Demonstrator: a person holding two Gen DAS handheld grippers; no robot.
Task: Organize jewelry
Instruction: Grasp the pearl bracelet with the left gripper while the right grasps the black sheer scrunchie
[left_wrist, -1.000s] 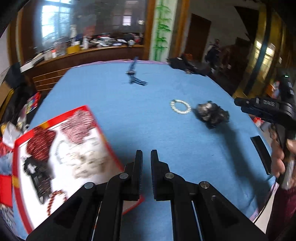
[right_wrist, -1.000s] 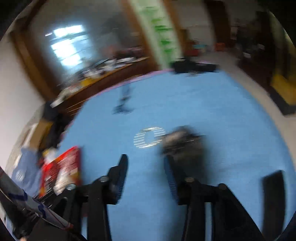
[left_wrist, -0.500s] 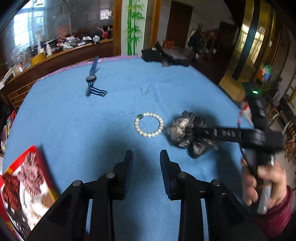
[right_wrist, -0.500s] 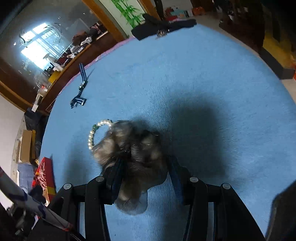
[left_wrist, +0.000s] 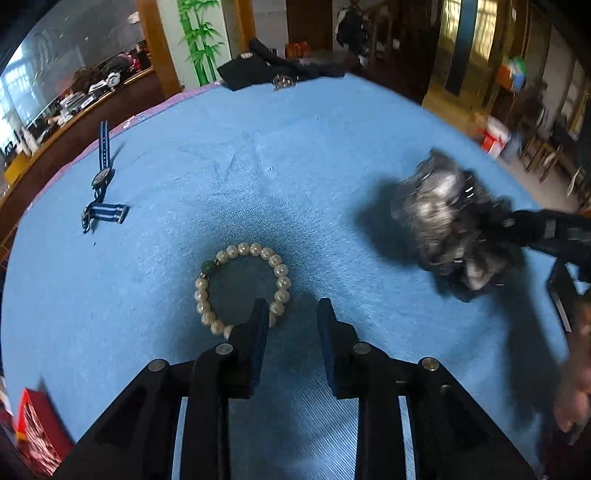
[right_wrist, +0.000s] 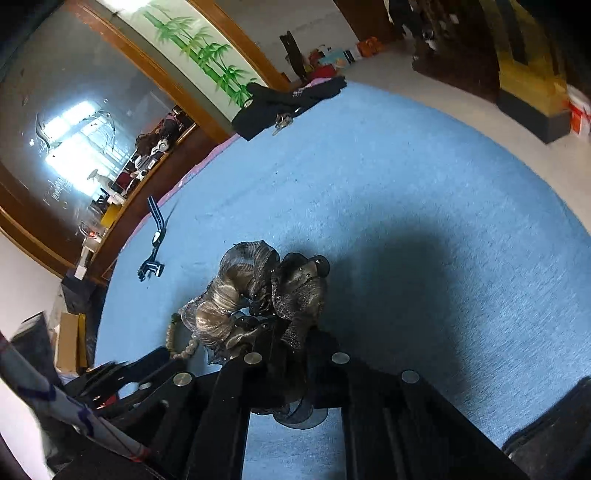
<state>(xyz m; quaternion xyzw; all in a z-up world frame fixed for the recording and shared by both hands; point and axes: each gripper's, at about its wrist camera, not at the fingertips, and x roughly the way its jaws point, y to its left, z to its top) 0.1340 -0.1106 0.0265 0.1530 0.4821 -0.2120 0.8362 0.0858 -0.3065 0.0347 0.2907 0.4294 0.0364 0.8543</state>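
In the left wrist view the left gripper (left_wrist: 290, 314) points steeply down at the blue surface (left_wrist: 314, 147), its fingers (left_wrist: 258, 325) parted with nothing between them; the gap has narrowed a shade in the last moment. The pearl bracelet (left_wrist: 242, 288) lies flat as a closed ring just ahead and to the left of that gap, the left finger's tip overlapping its near right arc, so this hand is plainly the nearer one, and the coming grasp turns on shifting slightly left to straddle that arc. Open cloth surrounds the bracelet on all sides; the striped watch strap (left_wrist: 103, 177) lies well apart toward the far left edge, and a red tray (left_wrist: 37, 435) shows at the lower left corner. To the right, the dark ruffled scrunchie (left_wrist: 447, 221) hangs blurred from the other tool, clear of the cloth. In the right wrist view the right gripper (right_wrist: 284, 343) has just closed its fingers onto that scrunchie (right_wrist: 266, 295). The bracelet (right_wrist: 181, 343) peeks out beneath at left, with broad empty cloth to the right.
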